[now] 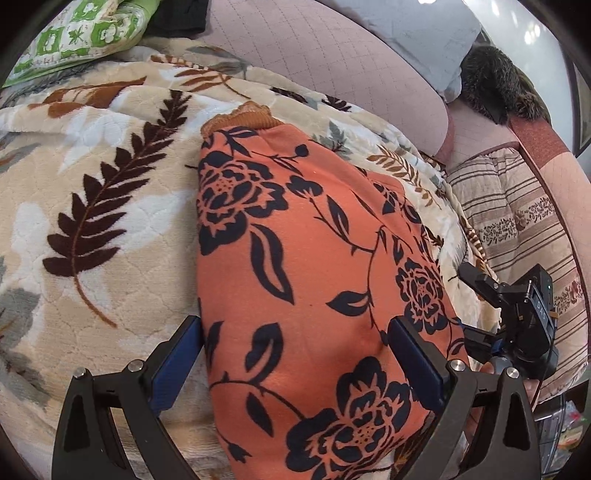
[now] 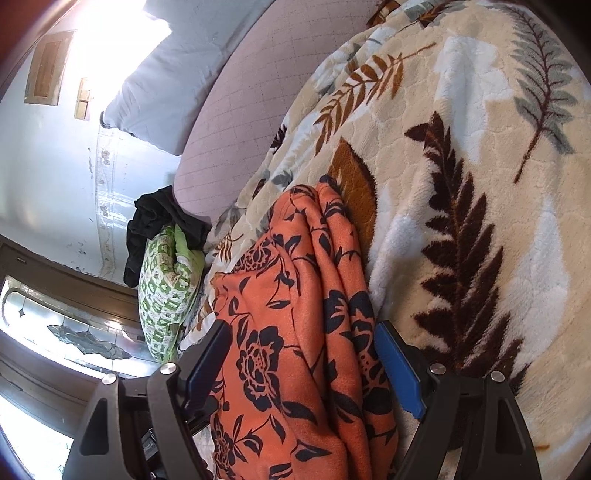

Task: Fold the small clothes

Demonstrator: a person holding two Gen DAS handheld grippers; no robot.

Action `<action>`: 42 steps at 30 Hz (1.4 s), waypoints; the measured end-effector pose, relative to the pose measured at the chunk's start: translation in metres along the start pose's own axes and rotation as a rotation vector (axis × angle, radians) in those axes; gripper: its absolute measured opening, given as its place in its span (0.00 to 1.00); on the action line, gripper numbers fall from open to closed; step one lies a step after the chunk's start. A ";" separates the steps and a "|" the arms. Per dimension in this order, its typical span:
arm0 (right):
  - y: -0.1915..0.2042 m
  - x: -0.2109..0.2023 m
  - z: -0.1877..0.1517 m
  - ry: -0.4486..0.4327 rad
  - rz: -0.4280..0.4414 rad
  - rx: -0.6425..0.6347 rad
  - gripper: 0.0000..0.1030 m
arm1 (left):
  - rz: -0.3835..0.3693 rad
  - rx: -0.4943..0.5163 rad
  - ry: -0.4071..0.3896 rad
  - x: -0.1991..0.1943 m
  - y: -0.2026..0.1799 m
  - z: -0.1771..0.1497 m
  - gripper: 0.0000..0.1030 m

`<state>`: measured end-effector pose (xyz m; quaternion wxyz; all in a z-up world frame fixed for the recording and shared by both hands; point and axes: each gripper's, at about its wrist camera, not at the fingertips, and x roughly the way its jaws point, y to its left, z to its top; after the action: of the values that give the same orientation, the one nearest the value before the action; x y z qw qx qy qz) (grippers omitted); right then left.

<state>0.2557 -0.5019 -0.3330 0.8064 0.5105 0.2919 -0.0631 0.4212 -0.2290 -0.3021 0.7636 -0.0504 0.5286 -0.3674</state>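
A home bedroom. A bed carries a cream leaf-print fleece blanket (image 1: 110, 206), with a green patterned pillow (image 1: 81, 33) at 11 o'clock. A padded pink headboard (image 1: 332, 62) rises at 12 o'clock.

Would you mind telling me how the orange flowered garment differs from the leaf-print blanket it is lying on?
The orange garment carries dark navy roses; the blanket shows brown, grey and white fern leaves on cream. The garment looks smooth and thin, the blanket plush and quilted. The garment is folded into layers; the blanket lies spread beneath it. Both have plant patterns.
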 end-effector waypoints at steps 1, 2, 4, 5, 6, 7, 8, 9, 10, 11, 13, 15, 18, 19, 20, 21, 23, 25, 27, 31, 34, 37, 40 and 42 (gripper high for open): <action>0.000 0.003 -0.001 0.012 -0.007 0.001 0.80 | 0.015 0.019 -0.002 0.001 -0.003 -0.001 0.96; -0.001 0.006 -0.002 0.027 -0.008 0.007 0.80 | 0.025 0.036 -0.001 0.002 -0.005 -0.003 0.96; -0.003 0.012 -0.004 0.048 0.002 0.026 0.80 | 0.032 0.051 -0.004 0.002 -0.007 -0.004 0.96; -0.002 0.014 -0.005 0.054 0.004 0.029 0.80 | 0.025 0.047 -0.007 0.001 -0.006 -0.004 0.96; -0.001 0.015 -0.006 0.056 0.003 0.026 0.80 | 0.017 0.040 -0.010 0.000 -0.005 -0.004 0.95; 0.001 0.016 -0.007 0.058 0.003 0.022 0.80 | 0.009 0.032 -0.013 -0.001 -0.003 -0.003 0.93; 0.003 0.017 -0.008 0.062 0.007 0.020 0.80 | 0.004 0.025 -0.015 -0.002 -0.001 -0.003 0.92; 0.004 0.019 -0.010 0.069 0.009 0.019 0.80 | -0.004 0.019 -0.017 -0.003 0.000 -0.003 0.92; 0.005 0.021 -0.011 0.077 0.008 0.018 0.80 | -0.010 0.017 -0.020 -0.003 0.001 -0.003 0.91; 0.006 0.024 -0.013 0.085 0.005 0.015 0.80 | -0.011 0.017 -0.023 -0.003 0.000 -0.003 0.91; 0.007 0.028 -0.016 0.096 -0.006 -0.001 0.80 | -0.003 0.024 -0.026 -0.002 0.000 -0.004 0.89; 0.010 0.030 -0.019 0.101 -0.026 -0.027 0.80 | 0.010 0.036 -0.020 0.002 0.002 -0.005 0.88; 0.016 0.035 -0.023 0.107 -0.060 -0.070 0.80 | -0.018 0.003 0.009 0.011 0.009 -0.005 0.88; 0.017 0.036 -0.023 0.109 -0.068 -0.079 0.80 | -0.022 0.006 0.006 0.011 0.009 -0.005 0.88; 0.017 0.036 -0.023 0.107 -0.070 -0.081 0.80 | -0.016 0.011 0.008 0.011 0.008 -0.004 0.88; 0.017 0.037 -0.023 0.105 -0.071 -0.080 0.80 | -0.011 0.012 0.006 0.011 0.007 -0.005 0.88; 0.018 0.038 -0.024 0.104 -0.082 -0.086 0.80 | -0.009 0.016 -0.005 0.011 0.005 -0.006 0.85; 0.020 0.038 -0.026 0.095 -0.103 -0.099 0.78 | 0.002 0.020 -0.008 0.009 0.002 -0.006 0.81; 0.021 0.039 -0.028 0.087 -0.127 -0.113 0.68 | 0.008 0.029 -0.010 0.007 -0.002 -0.006 0.76; 0.025 0.037 -0.031 0.069 -0.149 -0.144 0.54 | 0.029 0.049 -0.016 0.003 -0.007 -0.006 0.66; 0.035 0.033 -0.033 0.037 -0.172 -0.189 0.48 | 0.025 0.050 -0.027 0.000 -0.007 -0.004 0.58; 0.044 0.029 -0.037 0.008 -0.193 -0.227 0.45 | 0.021 0.040 -0.037 -0.003 -0.005 -0.002 0.53; 0.052 0.025 -0.041 -0.016 -0.214 -0.264 0.43 | 0.027 0.047 -0.046 -0.007 -0.007 -0.003 0.51; 0.060 0.022 -0.044 -0.033 -0.230 -0.297 0.43 | 0.037 0.058 -0.051 -0.010 -0.009 -0.004 0.50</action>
<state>0.2798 -0.4314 -0.3117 0.8650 0.3478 0.3414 -0.1195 0.4117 -0.2284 -0.2915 0.7845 -0.0279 0.4990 -0.3671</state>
